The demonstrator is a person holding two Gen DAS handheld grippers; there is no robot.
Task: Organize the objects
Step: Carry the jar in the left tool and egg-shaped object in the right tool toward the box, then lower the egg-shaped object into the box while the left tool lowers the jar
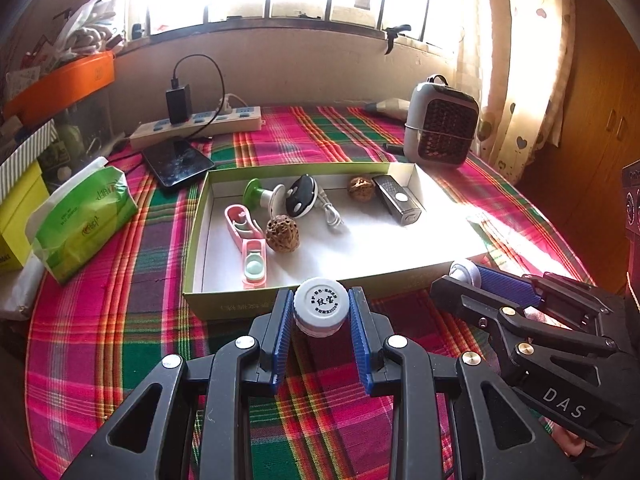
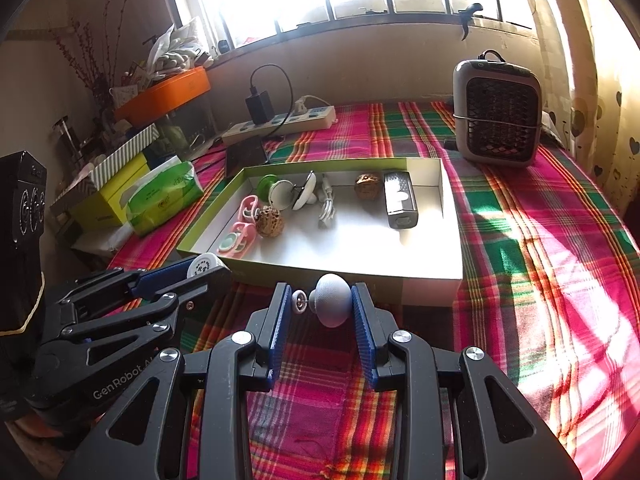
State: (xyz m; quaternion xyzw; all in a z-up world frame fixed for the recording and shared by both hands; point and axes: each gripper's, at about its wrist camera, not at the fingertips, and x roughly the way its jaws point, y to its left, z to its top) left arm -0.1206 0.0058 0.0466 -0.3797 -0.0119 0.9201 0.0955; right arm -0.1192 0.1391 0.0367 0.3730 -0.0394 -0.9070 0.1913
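Note:
A small white jar [image 1: 320, 312] with a printed round cap sits between the blue pads of my left gripper [image 1: 320, 292], which is shut on it just in front of the near wall of a shallow green box [image 1: 400, 276]. My right gripper [image 2: 322, 286] is shut on a grey-white rounded knob [image 2: 332, 306] with a small metal ring at its left, also at the box's [image 2: 352, 270] near wall. In the box lie a pink holder [image 1: 248, 248], two walnuts [image 1: 282, 232], a green-and-white piece, a black-and-white gadget with a white cable, and a silver-black device [image 1: 400, 200].
A plaid cloth [image 1: 120, 320] covers the table. Beyond the box stand a small grey heater [image 1: 440, 128], a power strip [image 1: 196, 124] with a black charger, and a phone [image 1: 178, 162]. A green tissue pack [image 1: 84, 216] and stacked boxes crowd the left edge.

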